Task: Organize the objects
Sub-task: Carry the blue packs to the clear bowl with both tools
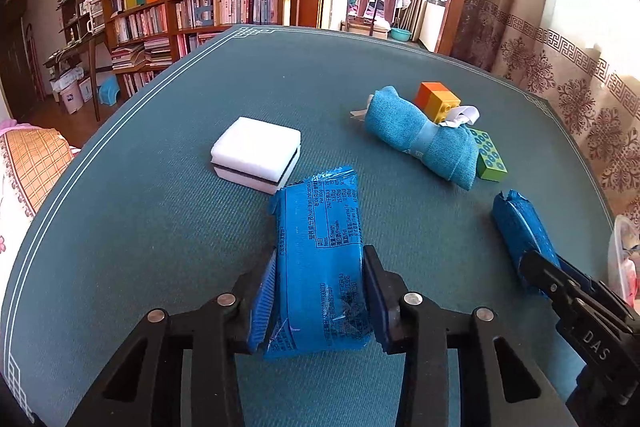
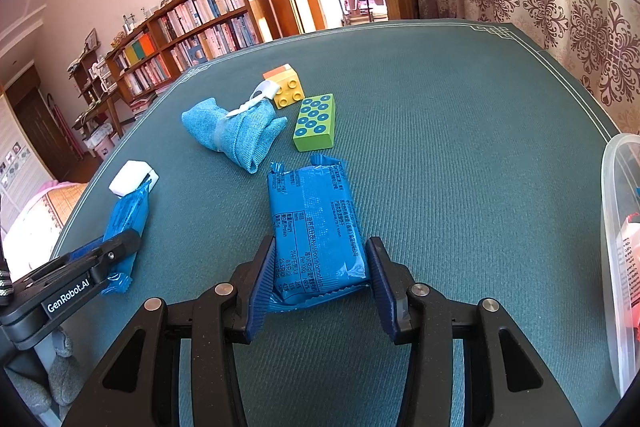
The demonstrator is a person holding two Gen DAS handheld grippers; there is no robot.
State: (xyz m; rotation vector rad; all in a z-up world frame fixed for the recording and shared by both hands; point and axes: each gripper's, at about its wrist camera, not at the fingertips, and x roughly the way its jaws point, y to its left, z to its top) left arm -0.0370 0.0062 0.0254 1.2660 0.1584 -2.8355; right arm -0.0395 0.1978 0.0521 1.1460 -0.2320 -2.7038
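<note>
Two blue snack packets lie on the teal table mat. My left gripper is shut on one packet, its pads pressing both long sides. This packet and the left gripper also show at the left of the right wrist view. My right gripper is shut on the other packet, label side up. At the right of the left wrist view the right gripper shows with its packet.
A white block lies just beyond the left packet. Farther back are a rolled blue cloth, an orange-yellow brick and a green brick. A clear plastic bin stands at the table's right edge.
</note>
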